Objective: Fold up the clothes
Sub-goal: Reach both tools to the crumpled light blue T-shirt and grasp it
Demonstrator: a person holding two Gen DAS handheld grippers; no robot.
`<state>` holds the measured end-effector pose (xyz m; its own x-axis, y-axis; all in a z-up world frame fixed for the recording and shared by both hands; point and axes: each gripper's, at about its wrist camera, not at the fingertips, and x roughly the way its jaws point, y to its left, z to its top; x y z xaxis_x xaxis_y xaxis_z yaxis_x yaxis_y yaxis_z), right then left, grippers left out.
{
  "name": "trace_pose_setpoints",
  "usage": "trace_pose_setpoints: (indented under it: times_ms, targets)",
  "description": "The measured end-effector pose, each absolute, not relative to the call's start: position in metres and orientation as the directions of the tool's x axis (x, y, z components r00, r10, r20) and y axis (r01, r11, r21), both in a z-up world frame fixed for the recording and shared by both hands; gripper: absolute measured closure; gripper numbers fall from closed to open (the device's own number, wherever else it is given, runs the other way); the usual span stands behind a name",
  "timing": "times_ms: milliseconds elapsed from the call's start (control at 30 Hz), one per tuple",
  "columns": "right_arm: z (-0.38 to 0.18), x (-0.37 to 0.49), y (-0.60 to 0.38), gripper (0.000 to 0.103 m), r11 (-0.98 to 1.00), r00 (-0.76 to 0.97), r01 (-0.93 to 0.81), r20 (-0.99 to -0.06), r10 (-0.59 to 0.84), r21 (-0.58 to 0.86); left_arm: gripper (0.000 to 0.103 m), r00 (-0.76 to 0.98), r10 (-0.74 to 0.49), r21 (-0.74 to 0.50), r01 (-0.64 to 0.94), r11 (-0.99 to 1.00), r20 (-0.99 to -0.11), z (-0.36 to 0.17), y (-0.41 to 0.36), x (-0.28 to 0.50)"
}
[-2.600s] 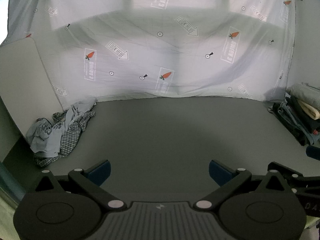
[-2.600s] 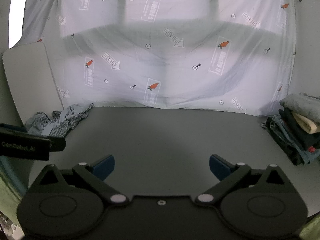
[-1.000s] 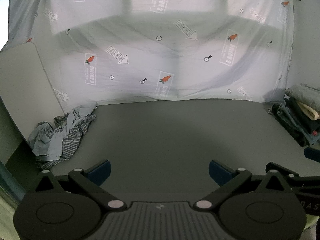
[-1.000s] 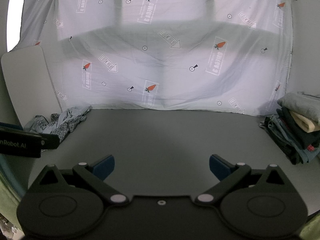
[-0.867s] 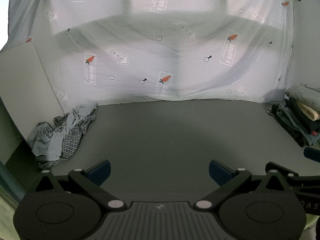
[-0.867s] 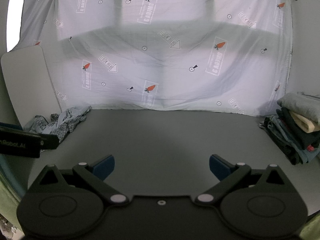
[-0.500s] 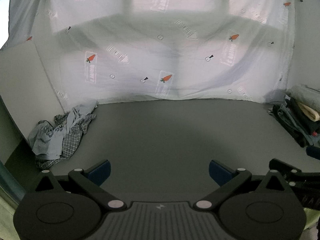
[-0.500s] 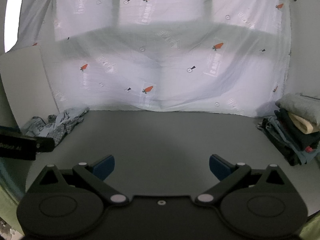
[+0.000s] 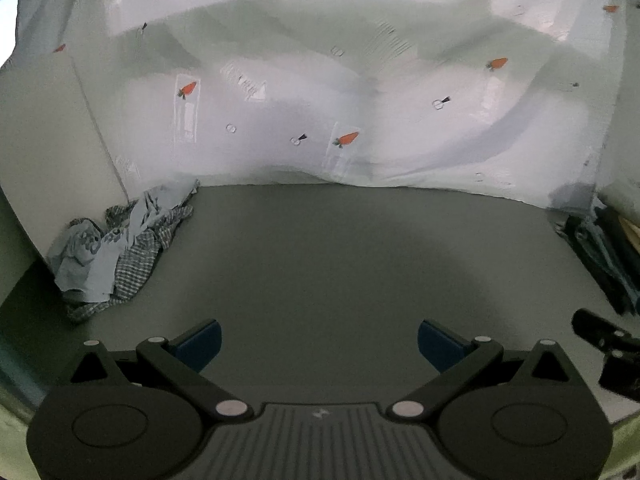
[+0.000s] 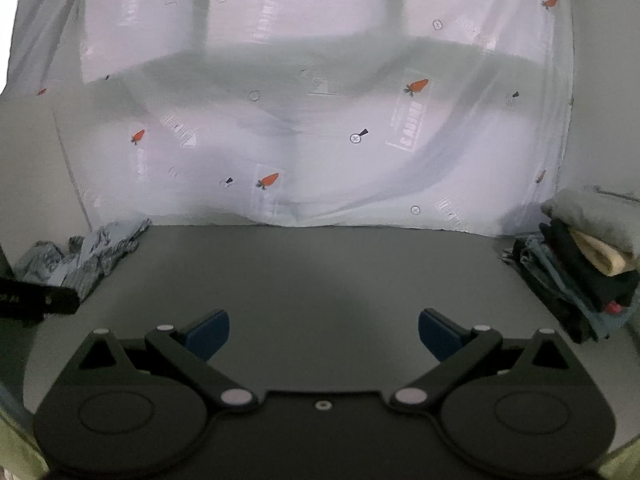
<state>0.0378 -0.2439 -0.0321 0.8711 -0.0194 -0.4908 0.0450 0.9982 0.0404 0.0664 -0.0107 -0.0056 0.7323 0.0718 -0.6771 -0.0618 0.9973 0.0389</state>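
Note:
A crumpled heap of clothes [image 9: 120,248], pale blue and checked, lies at the far left of the grey table [image 9: 340,264], against a white board. The same crumpled heap [image 10: 86,258] shows at the left in the right wrist view. A folded stack of clothes [image 10: 580,264] stands at the far right edge, and its folded stack edge [image 9: 608,256] shows in the left wrist view. My left gripper [image 9: 318,340] is open over bare table, well short of the heap. My right gripper [image 10: 324,334] is open too, holding nothing.
A pale sheet printed with carrots [image 10: 320,128] hangs behind the table as a backdrop. A white board [image 9: 48,152] stands upright at the left. Part of the other gripper's body [image 9: 608,352] shows at the right edge of the left wrist view.
Both views have shifted and blurred: the left gripper has moved forward and swung left toward the heap, and the right gripper has tipped down a little. Both stay open.

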Motion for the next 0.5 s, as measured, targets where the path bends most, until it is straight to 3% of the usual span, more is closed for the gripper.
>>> trace_pose_setpoints:
  times_ms: [233, 500]
  targets:
    - [-0.048, 0.120, -0.272, 0.001, 0.988, 0.856, 0.092, -0.517, -0.015, 0.124, 0.000, 0.685, 0.151, 0.036, -0.180, 0.983, -0.713, -0.009, 0.011, 0.103]
    - [-0.093, 0.191, -0.261, 0.002, 0.986, 0.814, 0.065, -0.579, 0.036, 0.152, 0.000, 0.662, 0.195, -0.077, -0.358, 0.930, -0.723, -0.044, 0.082, 0.132]
